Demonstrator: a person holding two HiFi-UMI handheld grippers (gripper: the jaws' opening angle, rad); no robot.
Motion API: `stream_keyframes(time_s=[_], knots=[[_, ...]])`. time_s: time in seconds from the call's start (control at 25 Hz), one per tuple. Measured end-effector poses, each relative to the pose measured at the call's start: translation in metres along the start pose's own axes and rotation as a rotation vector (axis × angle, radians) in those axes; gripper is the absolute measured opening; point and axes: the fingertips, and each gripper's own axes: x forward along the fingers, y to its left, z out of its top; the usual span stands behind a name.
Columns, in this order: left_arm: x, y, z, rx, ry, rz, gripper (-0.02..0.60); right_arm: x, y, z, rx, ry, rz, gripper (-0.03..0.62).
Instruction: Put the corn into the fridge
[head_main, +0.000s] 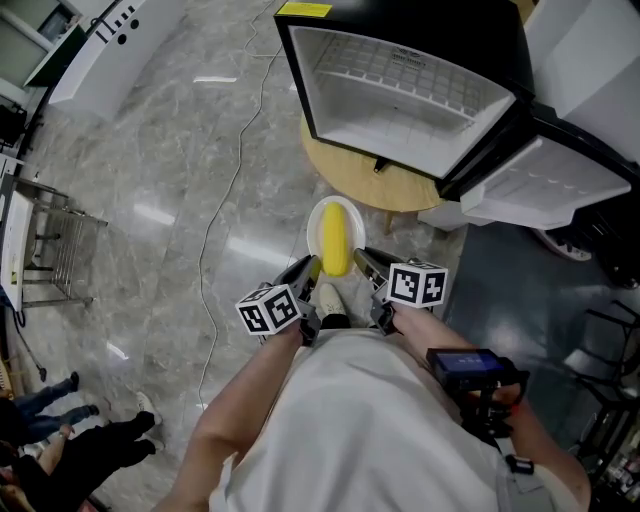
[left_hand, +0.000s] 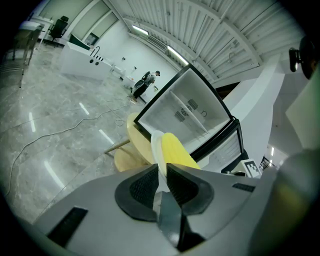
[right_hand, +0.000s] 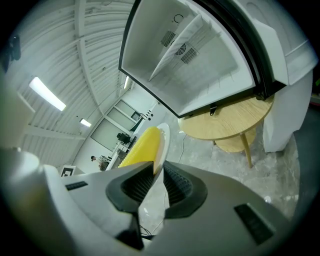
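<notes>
White cloth of our shirt (head_main: 350, 430) fills the near edge of the head view, and just beyond it our two grippers come together. Our left gripper (left_hand: 161, 172) has its jaws pinched on the near left rim of a white plate (head_main: 314, 232). Our right gripper (right_hand: 157, 172) clamps the rim on the opposite side (each gripper view shows the thin edge wedged between ribbed pads). On the plate between them lies the yellow corn (head_main: 336, 240), lengthwise away from us, held in the air outside the fridge (head_main: 400, 90). Past the plate stands a round wooden table (head_main: 370, 185) that carries the fridge. Its door (head_main: 540, 190) is swung wide to our right and the white interior faces us. Grey marbled floor (head_main: 180, 200) spreads to the left, with a thin cable (head_main: 225, 190) trailing across it.
</notes>
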Motion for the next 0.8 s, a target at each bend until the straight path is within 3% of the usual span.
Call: stream_keyframes(time_s=[0.8], knots=[[0.013, 0.026, 0.065, 0.025, 0.035, -0.099, 0.057, 0.05, 0.02, 0.037, 0.035, -0.042, -0.051, 0.063]])
